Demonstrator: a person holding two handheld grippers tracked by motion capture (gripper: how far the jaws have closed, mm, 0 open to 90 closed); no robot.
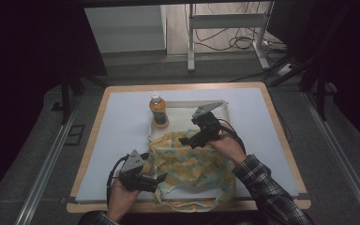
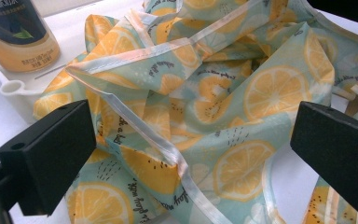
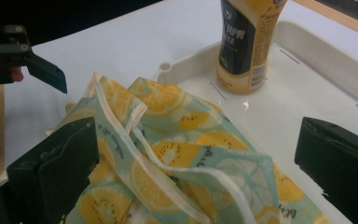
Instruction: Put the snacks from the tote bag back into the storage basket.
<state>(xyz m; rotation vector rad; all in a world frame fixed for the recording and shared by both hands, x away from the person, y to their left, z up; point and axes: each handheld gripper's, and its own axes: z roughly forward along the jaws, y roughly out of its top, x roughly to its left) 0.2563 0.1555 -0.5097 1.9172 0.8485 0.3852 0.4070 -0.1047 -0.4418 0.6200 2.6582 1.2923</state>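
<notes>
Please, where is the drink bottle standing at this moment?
In the high view, the drink bottle stands upright in the left near corner of the white tray, just behind the lemon-print cloth.

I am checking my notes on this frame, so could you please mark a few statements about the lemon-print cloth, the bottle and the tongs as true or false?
1. The bottle stands upright in the white tray. True.
2. The lemon-print cloth lies wholly inside the tray. False: part drapes over the tray's near edge and most lies on the table.
3. Both tongs stand open. True: the left tongs and right tongs each show a wide gap over the cloth.
4. The bottle lies on its side on the cloth. False: it is upright, beside the cloth.
</notes>
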